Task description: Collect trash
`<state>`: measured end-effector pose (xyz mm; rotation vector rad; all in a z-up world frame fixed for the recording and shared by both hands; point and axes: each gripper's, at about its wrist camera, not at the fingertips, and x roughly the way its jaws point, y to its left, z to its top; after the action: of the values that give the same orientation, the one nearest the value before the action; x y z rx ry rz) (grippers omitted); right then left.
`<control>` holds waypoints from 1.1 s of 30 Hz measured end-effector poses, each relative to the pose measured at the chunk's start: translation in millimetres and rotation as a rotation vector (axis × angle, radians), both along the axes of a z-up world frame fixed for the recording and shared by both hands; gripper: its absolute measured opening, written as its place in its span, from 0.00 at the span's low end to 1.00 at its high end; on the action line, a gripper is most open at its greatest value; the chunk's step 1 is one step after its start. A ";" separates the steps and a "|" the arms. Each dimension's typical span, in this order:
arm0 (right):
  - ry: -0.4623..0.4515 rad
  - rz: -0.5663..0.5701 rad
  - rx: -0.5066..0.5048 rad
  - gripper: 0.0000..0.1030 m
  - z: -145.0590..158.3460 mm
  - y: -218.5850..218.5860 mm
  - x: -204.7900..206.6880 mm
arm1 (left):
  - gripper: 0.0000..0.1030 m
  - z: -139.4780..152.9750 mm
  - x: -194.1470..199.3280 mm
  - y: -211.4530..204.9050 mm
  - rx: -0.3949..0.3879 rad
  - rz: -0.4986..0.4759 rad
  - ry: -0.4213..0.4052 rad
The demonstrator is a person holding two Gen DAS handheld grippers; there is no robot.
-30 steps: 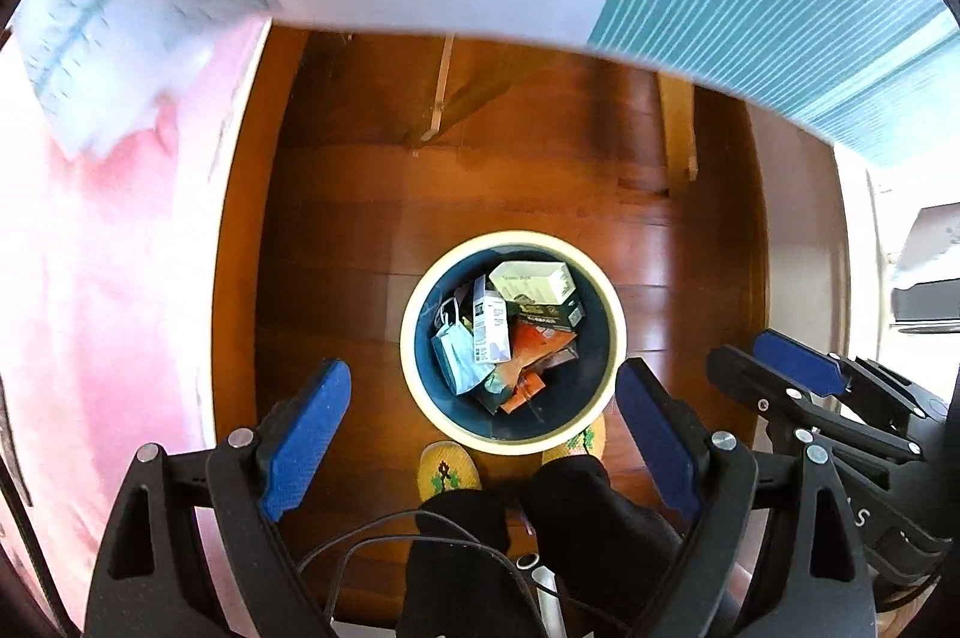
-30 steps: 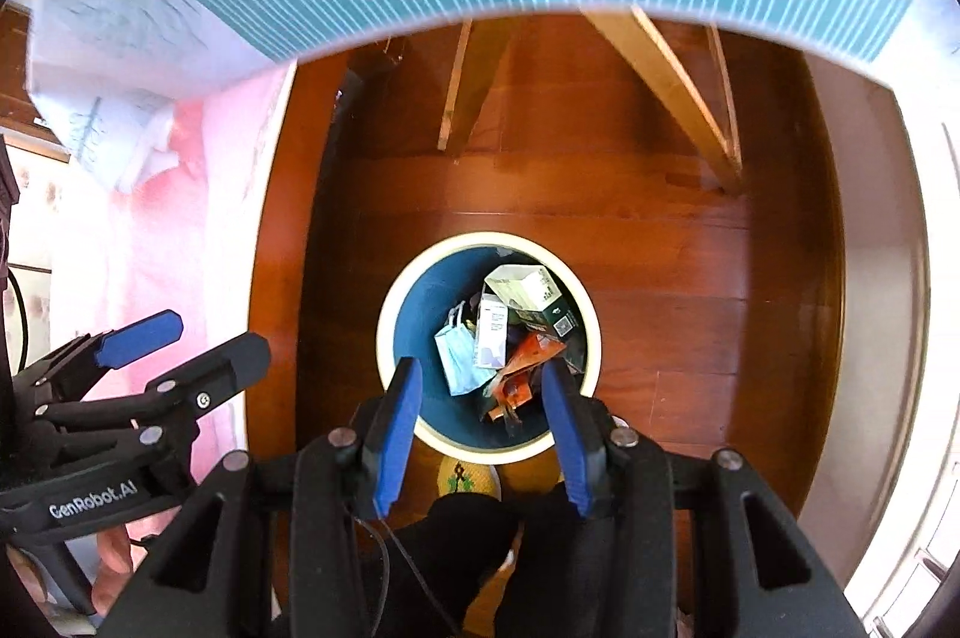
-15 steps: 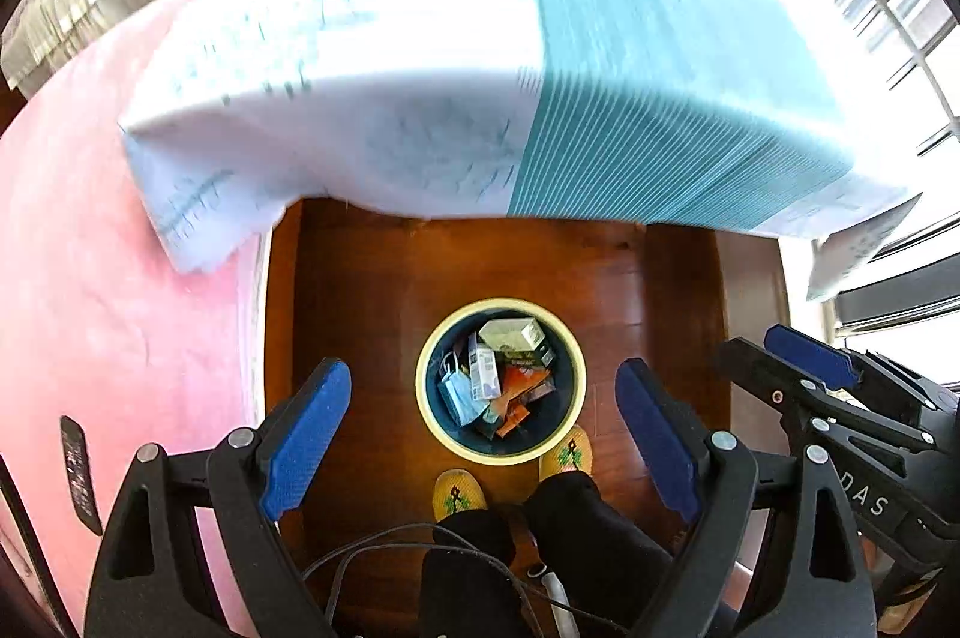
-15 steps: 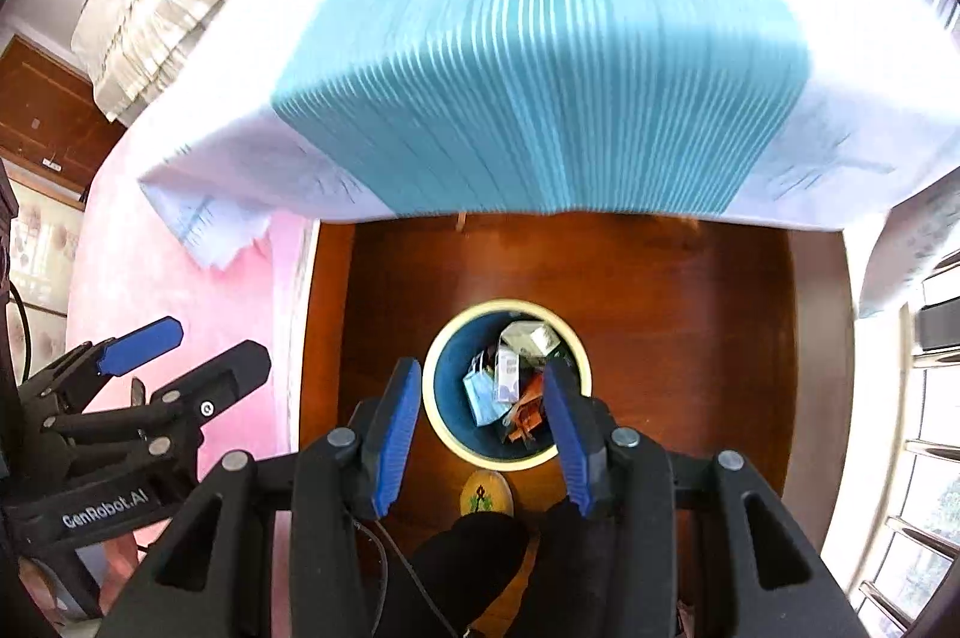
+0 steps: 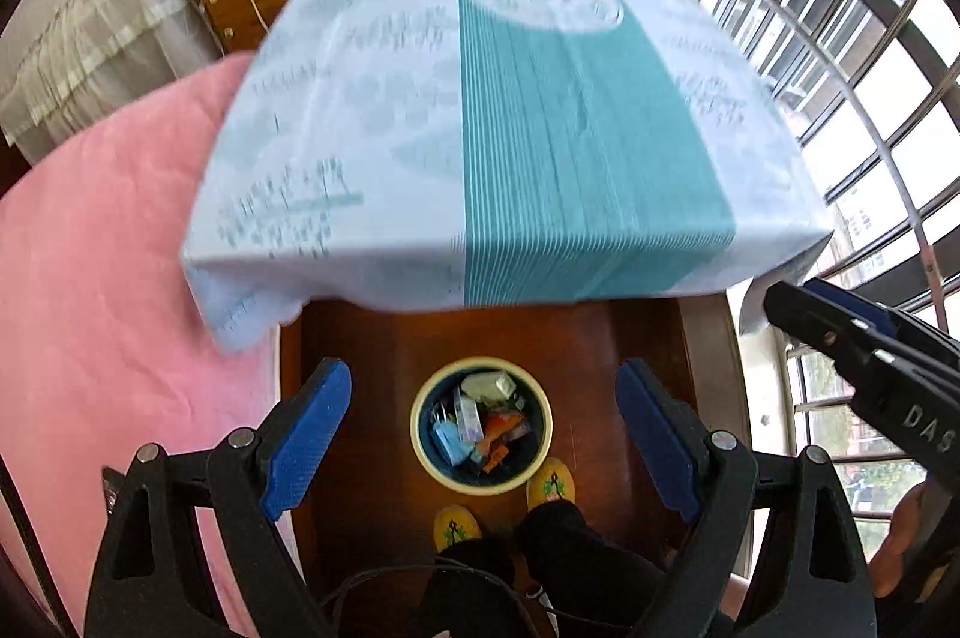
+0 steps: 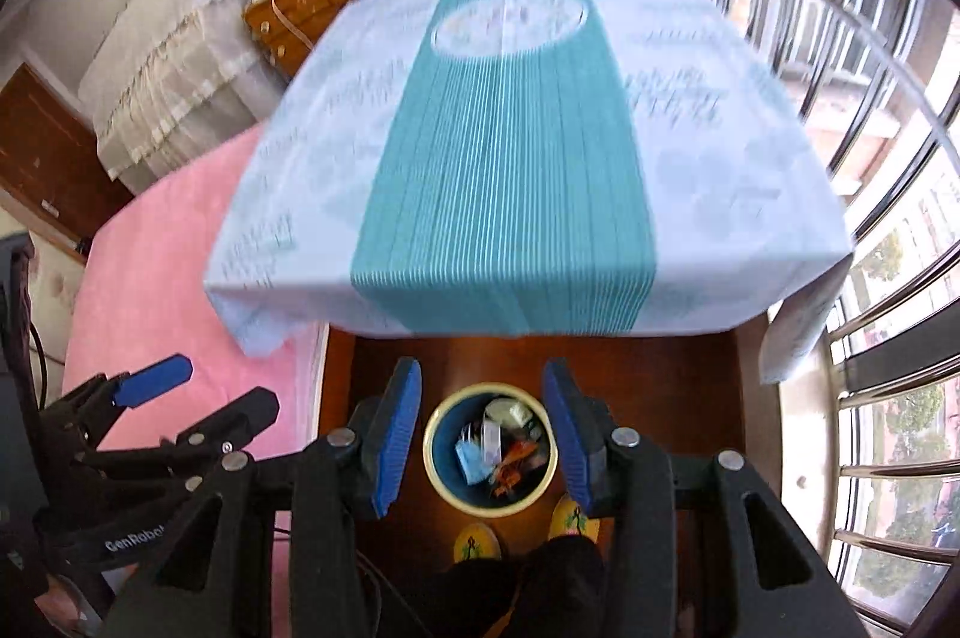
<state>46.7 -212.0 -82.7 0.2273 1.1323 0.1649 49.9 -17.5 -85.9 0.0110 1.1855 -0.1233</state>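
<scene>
While both grippers are hanging empty high over the floor, the left gripper (image 5: 483,434) gaping wide and the right gripper (image 6: 480,434) half-spread, the cream-rimmed wastebasket (image 5: 482,423) is sitting far below between them, holding a face mask, cartons and wrappers. Nothing seems left on the blurred tablecloth (image 5: 510,128), so collecting looks finished; next calls for scanning for strays.

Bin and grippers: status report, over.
Left gripper open, empty. Right gripper part open, empty. Bin on floor by table, trash inside. Table top bare; nothing in the way.
</scene>
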 end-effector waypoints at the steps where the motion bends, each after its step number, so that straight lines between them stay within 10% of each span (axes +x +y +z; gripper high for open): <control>1: -0.012 -0.007 0.003 0.42 7.3 -3.0 1.6 | 0.86 6.3 1.4 -0.6 -0.001 -0.002 -0.013; 11: -0.134 -0.032 0.021 0.42 67.3 -4.0 6.2 | 0.86 70.3 10.0 -11.3 0.006 0.022 -0.163; 33: -0.179 0.004 -0.024 0.42 71.7 13.5 4.4 | 0.86 61.1 13.3 -8.0 0.023 0.087 -0.145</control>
<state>51.1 -198.5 -11.0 0.1845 0.9566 0.1718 63.3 -25.5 -24.8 -0.0113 1.0410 -0.0320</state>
